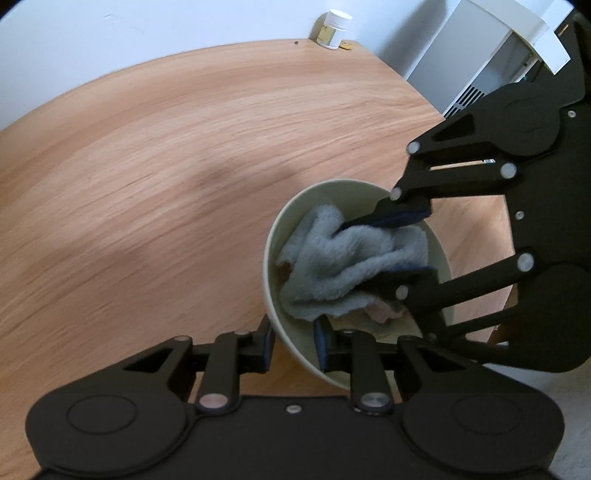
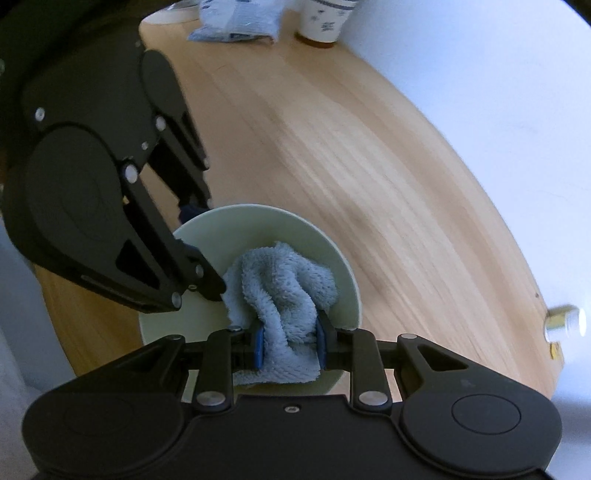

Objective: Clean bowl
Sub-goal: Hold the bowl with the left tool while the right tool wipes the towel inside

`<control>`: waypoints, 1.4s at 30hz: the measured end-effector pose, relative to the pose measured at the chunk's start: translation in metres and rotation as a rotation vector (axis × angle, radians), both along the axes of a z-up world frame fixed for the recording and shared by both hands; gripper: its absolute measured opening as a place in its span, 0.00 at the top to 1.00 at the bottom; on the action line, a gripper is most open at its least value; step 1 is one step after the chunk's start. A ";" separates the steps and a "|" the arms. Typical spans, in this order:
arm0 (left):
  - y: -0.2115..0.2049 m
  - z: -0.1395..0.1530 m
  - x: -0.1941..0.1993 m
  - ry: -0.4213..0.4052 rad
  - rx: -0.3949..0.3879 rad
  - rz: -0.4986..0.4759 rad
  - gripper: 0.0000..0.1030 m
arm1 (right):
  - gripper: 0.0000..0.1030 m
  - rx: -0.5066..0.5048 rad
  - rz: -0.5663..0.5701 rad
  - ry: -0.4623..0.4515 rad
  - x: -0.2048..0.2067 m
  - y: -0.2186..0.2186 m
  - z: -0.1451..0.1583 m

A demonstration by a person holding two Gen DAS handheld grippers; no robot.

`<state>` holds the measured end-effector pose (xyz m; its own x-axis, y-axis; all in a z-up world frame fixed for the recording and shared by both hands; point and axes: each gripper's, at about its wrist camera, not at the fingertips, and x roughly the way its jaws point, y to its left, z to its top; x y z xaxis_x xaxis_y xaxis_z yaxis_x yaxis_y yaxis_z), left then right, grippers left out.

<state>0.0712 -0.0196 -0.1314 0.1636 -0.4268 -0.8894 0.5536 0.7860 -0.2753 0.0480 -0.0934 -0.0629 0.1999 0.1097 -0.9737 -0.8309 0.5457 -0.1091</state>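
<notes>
A pale green bowl (image 1: 317,195) sits tilted above the wooden table (image 1: 147,184). My left gripper (image 1: 293,345) is shut on its near rim, one pad outside the wall and one inside. A fluffy light blue cloth (image 1: 332,258) is bunched inside the bowl, and some pinkish bits (image 1: 384,312) lie under it. My right gripper (image 1: 369,251) reaches in from the right, shut on that cloth. In the right wrist view the cloth (image 2: 280,280) is pinched between the blue pads of the right gripper (image 2: 290,345). It rests against the bowl (image 2: 258,225), and the left gripper (image 2: 201,251) holds the rim at the left.
A white jar (image 1: 334,29) stands at the table's far edge by the wall; it shows as a blur (image 2: 565,323) at right. A white appliance (image 1: 480,55) stands beyond the table corner. A patterned cup (image 2: 323,18) and a blue-white packet (image 2: 236,22) sit at the far end.
</notes>
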 end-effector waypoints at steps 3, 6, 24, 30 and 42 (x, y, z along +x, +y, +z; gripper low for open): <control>-0.001 0.000 -0.001 0.001 0.000 0.011 0.79 | 0.72 0.004 0.023 0.029 0.003 0.003 -0.005; -0.002 -0.002 0.000 -0.001 0.004 0.022 0.81 | 0.72 0.011 0.036 0.050 0.005 0.006 -0.005; -0.002 0.004 -0.003 -0.027 0.021 0.053 0.82 | 0.72 -0.120 0.172 0.137 0.009 0.007 0.037; -0.002 0.010 -0.004 -0.036 0.017 0.051 0.82 | 0.72 -0.128 0.163 0.203 0.018 0.009 0.018; 0.001 0.011 -0.003 -0.010 -0.010 0.068 0.87 | 0.71 -0.061 0.074 0.227 0.014 0.007 -0.007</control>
<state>0.0680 -0.0187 -0.1208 0.2013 -0.4232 -0.8834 0.5015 0.8192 -0.2782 0.0624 -0.0860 -0.0703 -0.0312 0.0556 -0.9980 -0.8752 0.4806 0.0541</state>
